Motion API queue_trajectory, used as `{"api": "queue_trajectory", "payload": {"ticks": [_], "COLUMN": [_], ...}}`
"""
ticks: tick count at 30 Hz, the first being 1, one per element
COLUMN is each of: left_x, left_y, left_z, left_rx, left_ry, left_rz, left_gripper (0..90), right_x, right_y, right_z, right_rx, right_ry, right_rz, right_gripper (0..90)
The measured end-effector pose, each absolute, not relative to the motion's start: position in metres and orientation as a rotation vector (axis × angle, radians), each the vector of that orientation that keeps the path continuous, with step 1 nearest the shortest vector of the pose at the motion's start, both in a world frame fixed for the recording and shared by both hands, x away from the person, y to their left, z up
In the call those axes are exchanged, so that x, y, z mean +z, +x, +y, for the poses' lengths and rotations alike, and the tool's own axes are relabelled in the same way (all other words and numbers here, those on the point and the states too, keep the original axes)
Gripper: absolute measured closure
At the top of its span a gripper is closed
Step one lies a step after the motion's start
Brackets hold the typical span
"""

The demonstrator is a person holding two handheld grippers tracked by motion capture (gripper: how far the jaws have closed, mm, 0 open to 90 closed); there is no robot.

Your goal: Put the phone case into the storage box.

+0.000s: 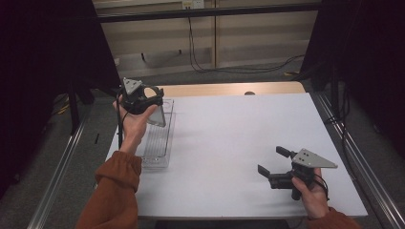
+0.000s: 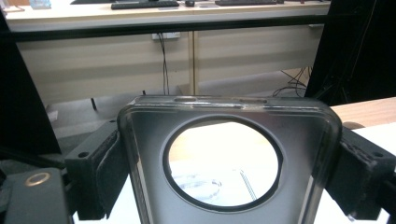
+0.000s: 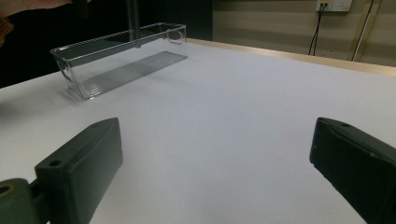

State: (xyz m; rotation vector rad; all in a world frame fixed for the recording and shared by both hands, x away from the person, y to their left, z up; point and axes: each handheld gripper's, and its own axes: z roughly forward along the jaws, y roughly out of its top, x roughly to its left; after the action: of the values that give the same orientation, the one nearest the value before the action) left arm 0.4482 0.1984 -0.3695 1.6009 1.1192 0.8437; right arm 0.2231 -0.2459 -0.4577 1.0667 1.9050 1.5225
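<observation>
My left gripper [image 1: 149, 101] is raised over the far left of the table, shut on a dark see-through phone case [image 1: 158, 116]. In the left gripper view the case [image 2: 144, 149] stands between the two jaws, its big round cutout facing the camera. Below it lies a long clear plastic tray [image 1: 157, 140] along the table's left edge. My right gripper [image 1: 272, 161] hovers low near the front right, open, nothing between its jaws. The right gripper view looks across the table at the tray [image 3: 116, 65], which sits far off at the upper left.
The white table top [image 1: 234, 133] has a wooden strip [image 1: 229, 89] along its far edge. Black curtains hang at both sides. Cables lie on the floor beyond the table, and metal rails run along its left and right sides.
</observation>
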Motion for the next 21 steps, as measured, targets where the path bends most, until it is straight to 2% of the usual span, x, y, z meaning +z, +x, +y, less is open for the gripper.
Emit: {"api": "queue_trajectory", "payload": {"ticks": [21], "left_x": [-0.384], "left_y": [0.472], "left_z": [0.186], "left_rx": [0.844], "left_ry": [1.596], "left_rz": [1.159], "left_gripper": [12.5], "right_x": [-0.458], "right_y": [0.222], "right_z": [-0.247], "right_rx": [1.530], "right_ry": [1.073], "right_rz": [1.910], "right_gripper": [2.1]}}
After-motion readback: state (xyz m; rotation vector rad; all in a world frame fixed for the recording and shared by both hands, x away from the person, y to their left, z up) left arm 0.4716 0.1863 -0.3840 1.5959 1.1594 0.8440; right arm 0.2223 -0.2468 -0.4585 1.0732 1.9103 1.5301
